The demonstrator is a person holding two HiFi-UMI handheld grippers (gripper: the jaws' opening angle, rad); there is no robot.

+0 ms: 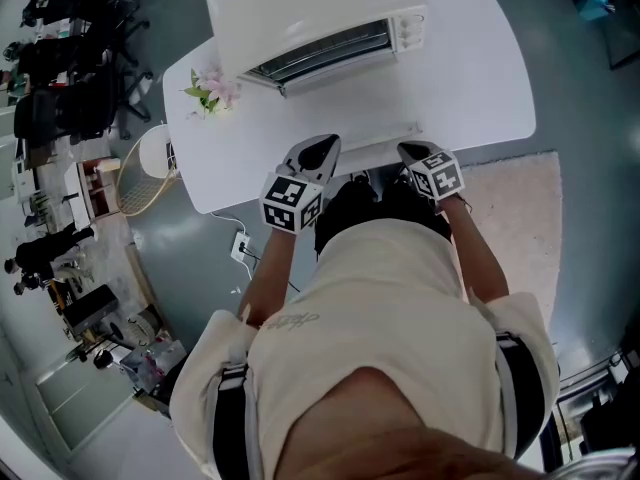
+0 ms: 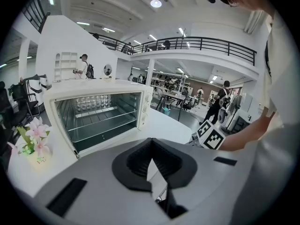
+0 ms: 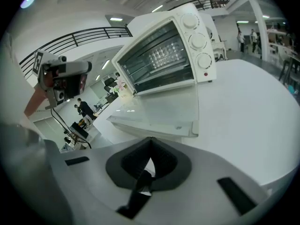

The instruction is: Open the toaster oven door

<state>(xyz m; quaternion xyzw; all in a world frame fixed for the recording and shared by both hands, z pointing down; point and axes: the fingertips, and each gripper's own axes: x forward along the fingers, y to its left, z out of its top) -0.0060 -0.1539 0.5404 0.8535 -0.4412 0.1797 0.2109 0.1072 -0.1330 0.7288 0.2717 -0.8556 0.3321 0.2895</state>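
**Toaster oven with its door lowered; both hand-held grippers at the near edge of the surface**

In the head view, the white toaster oven (image 1: 320, 18) stands at the top centre of the frame, on the far part of the white surface (image 1: 480, 78). Its glass door (image 1: 365, 118) is folded down and lies roughly flat in front of the oven cavity, with its free edge towards the person. The right gripper view shows the same door (image 3: 159, 109) as a pane spread out below the wire racks, with three knobs (image 3: 198, 41) stacked down the oven's right side.

The left hand-held gripper (image 1: 325, 143) and the right hand-held gripper (image 1: 412, 151) are both just below the centre of the frame, at the near edge of the surface. Both are apart from the door. In its own view, each hand-held gripper has its jaws pressed together with nothing between them: left (image 2: 150, 139), right (image 3: 150, 139).

A small bunch of pink flowers (image 1: 212, 90) lies on the surface to the left of the oven.
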